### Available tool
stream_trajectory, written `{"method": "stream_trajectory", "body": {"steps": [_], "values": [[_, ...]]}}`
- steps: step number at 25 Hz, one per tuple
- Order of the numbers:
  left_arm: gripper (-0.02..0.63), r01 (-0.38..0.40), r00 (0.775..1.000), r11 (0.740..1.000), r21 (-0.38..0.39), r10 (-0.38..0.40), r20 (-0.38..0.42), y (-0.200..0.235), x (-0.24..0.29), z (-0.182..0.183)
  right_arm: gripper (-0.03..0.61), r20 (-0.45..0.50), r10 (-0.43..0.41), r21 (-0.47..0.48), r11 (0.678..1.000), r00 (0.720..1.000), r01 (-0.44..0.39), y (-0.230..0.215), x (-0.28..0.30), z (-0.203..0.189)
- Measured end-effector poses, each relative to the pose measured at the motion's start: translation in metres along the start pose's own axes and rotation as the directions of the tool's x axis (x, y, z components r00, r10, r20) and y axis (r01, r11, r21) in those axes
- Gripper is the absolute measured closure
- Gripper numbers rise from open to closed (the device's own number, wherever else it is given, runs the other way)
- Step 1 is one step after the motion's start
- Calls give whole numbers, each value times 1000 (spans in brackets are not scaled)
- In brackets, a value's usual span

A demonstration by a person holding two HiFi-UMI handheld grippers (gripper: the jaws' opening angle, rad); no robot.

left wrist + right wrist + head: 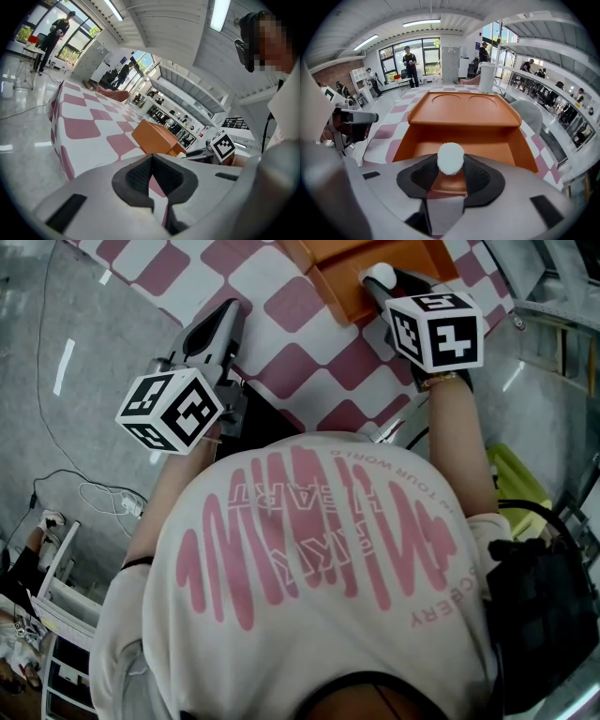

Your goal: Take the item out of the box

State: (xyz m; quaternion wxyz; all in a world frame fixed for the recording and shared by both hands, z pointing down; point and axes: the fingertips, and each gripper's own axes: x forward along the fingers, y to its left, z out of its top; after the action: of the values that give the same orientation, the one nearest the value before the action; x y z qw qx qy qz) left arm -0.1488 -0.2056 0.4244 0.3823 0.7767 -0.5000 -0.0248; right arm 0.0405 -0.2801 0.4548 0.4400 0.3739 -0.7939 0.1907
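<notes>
Orange box (487, 140) sits open on the pink-and-white checked table (314, 371), its lid tipped back. The right gripper (450, 164) slants steeply down at the box's near edge. The left gripper (151, 159) lies almost level over the table's edge, well apart from the box, its claw closed on nothing. The right claw is clamped on the white ball (450, 157), just above the box's front wall. Only the right gripper view shows the box's bare inside; only the head view shows both forearms.
</notes>
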Motion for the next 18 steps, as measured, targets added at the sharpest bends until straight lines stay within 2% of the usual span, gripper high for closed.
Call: {"method": "stream_trajectory", "body": {"steps": [18], "values": [[606, -1, 1000, 1000, -5, 1, 19, 1, -9, -2, 423, -17, 52, -3, 999, 998, -53, 3, 1, -4]]}}
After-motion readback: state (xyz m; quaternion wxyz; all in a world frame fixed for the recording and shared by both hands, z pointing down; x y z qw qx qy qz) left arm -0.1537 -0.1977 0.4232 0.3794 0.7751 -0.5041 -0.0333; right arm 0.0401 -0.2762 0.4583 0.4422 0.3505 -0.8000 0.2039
